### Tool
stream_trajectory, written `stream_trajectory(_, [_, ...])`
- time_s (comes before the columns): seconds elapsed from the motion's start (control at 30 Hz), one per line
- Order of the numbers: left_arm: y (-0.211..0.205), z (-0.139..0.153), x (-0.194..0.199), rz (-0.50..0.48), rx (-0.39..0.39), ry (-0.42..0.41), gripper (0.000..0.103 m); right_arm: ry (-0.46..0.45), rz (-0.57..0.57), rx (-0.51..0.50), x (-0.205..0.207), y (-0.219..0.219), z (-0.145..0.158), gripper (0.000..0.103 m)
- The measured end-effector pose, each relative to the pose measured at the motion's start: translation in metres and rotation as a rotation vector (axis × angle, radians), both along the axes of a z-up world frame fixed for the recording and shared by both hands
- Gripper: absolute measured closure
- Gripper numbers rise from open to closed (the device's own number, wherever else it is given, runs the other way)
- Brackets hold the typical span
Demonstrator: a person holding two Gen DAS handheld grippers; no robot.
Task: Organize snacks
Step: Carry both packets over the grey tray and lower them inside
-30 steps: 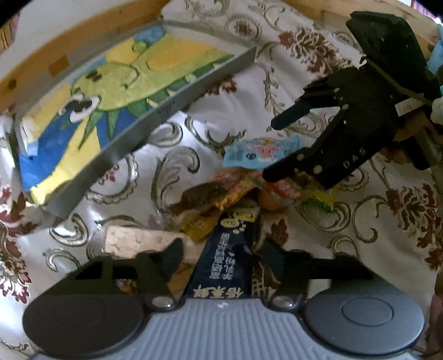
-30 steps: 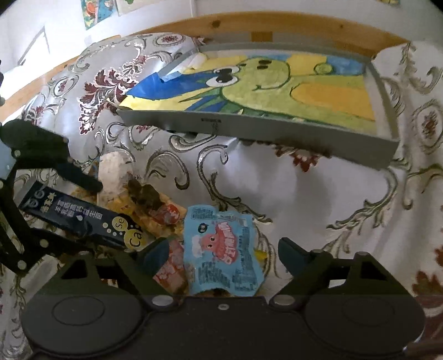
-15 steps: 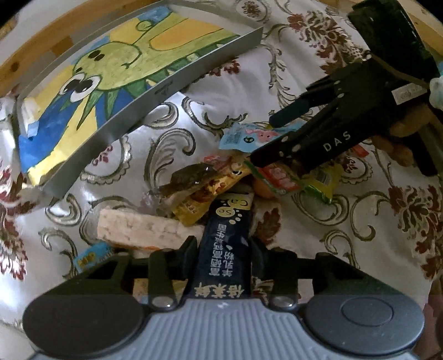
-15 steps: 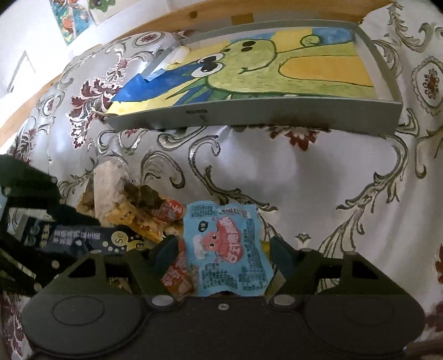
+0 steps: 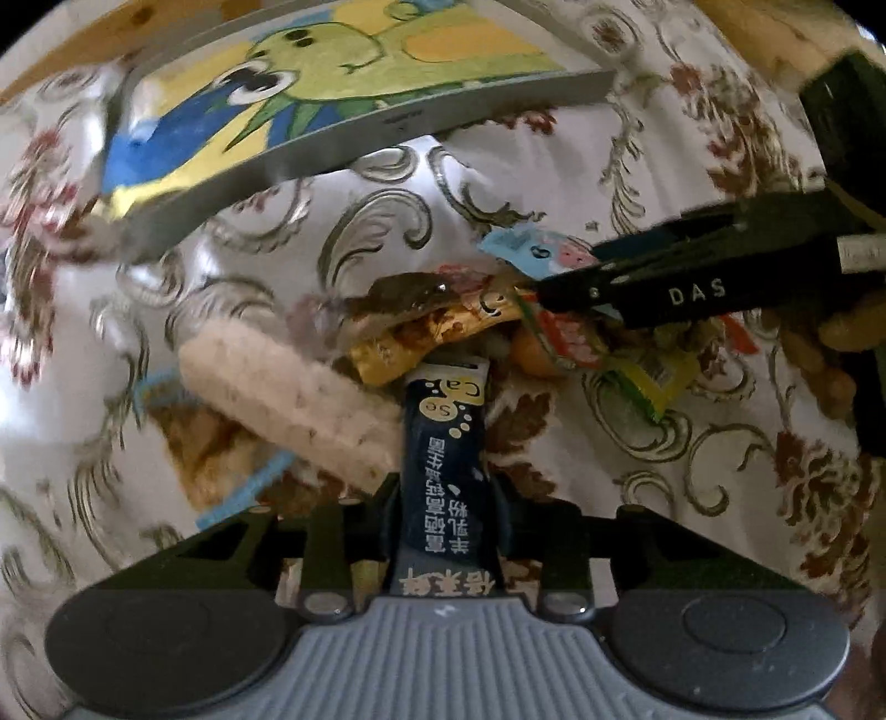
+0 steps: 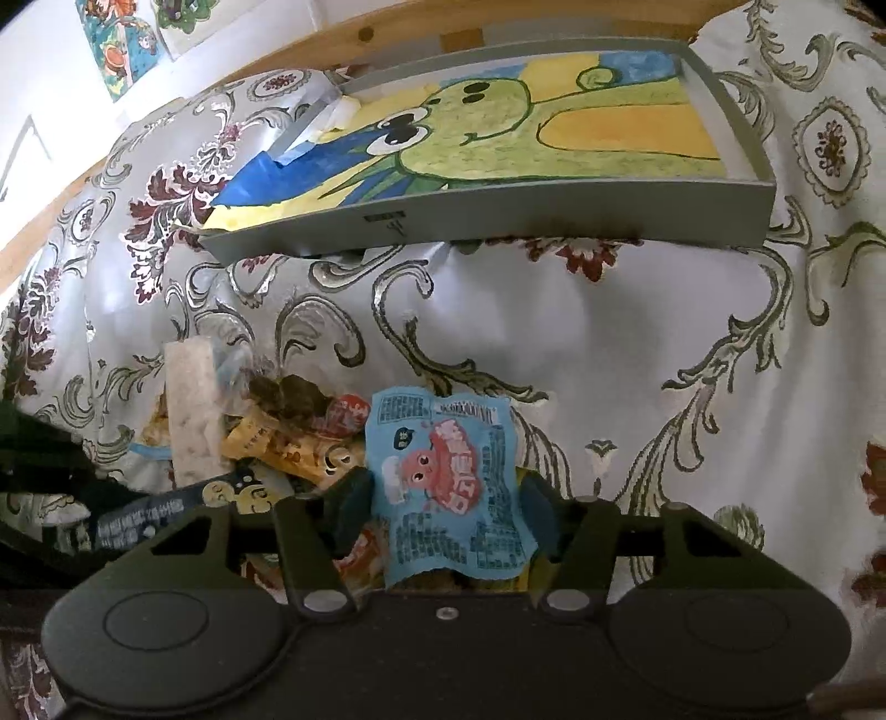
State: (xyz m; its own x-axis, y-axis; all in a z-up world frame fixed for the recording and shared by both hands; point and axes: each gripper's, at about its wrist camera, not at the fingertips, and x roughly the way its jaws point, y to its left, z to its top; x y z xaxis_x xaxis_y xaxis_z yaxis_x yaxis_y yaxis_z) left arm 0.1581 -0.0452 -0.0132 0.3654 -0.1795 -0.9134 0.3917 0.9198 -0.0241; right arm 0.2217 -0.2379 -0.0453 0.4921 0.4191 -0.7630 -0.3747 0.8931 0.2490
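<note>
A heap of snacks lies on a floral cloth in front of a grey tray (image 5: 387,119) (image 6: 498,221) lined with a green cartoon painting. My left gripper (image 5: 446,493) points steeply down with its jaws closing. Its pads touch both long sides of a navy sachet (image 5: 443,443) with yellow "Ca" bubbles. My right gripper (image 6: 446,498) (image 5: 545,288) is closing too. Its fingers meet both edges of a light blue packet (image 6: 448,487) (image 5: 531,252) with a pink cartoon on it. A white rice bar (image 5: 288,399) (image 6: 191,421) lies to the left of the sachet.
A yellow packet (image 5: 421,343), a dark brown snack (image 5: 404,293), red wrappers (image 5: 565,338) and a green-yellow wrapper (image 5: 648,382) crowd the heap. A person's hand (image 5: 830,354) holds the right gripper. A wooden rail (image 6: 387,27) and a wall with drawings (image 6: 122,39) lie beyond the tray.
Both pairs of jaws have narrowed, the left onto the navy sachet and the right onto the blue packet. The left wrist has rolled, so the tray has swung across its view.
</note>
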Motion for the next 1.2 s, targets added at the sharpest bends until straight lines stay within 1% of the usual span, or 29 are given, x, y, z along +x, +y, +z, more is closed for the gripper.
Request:
stream_trajectory(0.1, [0.011,0.005,-0.009,0.068,-0.07,0.006,0.068,-0.022,-0.012,0.009,-0.009,-0.002,0.003,0.045])
stream_trajectory(0.17, [0.018,0.008,-0.017,0.106,-0.109,0.003,0.068,-0.053,-0.009,0.004,-0.019,-0.002,0.006,0.045])
stream_trajectory(0.27, [0.026,0.012,-0.027,0.151,-0.151,-0.001,0.068,-0.107,-0.003,-0.002,-0.034,-0.002,0.014,0.045])
stream_trajectory(0.33, [0.031,0.016,-0.033,0.182,-0.174,-0.012,0.068,-0.139,0.007,0.012,-0.044,-0.003,0.022,0.045])
stream_trajectory(0.43, [0.037,0.027,-0.039,0.212,-0.212,-0.045,0.068,-0.168,0.014,0.039,-0.053,-0.003,0.034,0.045])
stream_trajectory(0.53, [0.041,0.042,-0.039,0.234,-0.246,-0.094,0.068,-0.204,0.013,0.056,-0.053,-0.003,0.048,0.045])
stream_trajectory(0.6, [0.043,0.054,-0.034,0.243,-0.258,-0.141,0.068,-0.227,0.011,0.07,-0.049,-0.002,0.059,0.045])
stream_trajectory(0.7, [0.042,0.072,-0.016,0.252,-0.26,-0.218,0.068,-0.261,0.006,0.07,-0.038,0.0,0.074,0.045])
stream_trajectory(0.77, [0.043,0.083,-0.001,0.27,-0.275,-0.264,0.068,-0.285,0.001,0.066,-0.029,0.0,0.083,0.045])
stream_trajectory(0.9, [0.043,0.096,0.034,0.309,-0.285,-0.345,0.068,-0.316,-0.024,0.052,-0.004,-0.002,0.097,0.044])
stream_trajectory(1.07, [0.037,0.098,0.083,0.347,-0.267,-0.418,0.068,-0.33,-0.075,0.013,0.039,0.001,0.105,0.044])
stream_trajectory(1.2, [0.034,0.093,0.116,0.379,-0.282,-0.444,0.068,-0.358,-0.124,-0.007,0.066,0.005,0.104,0.044])
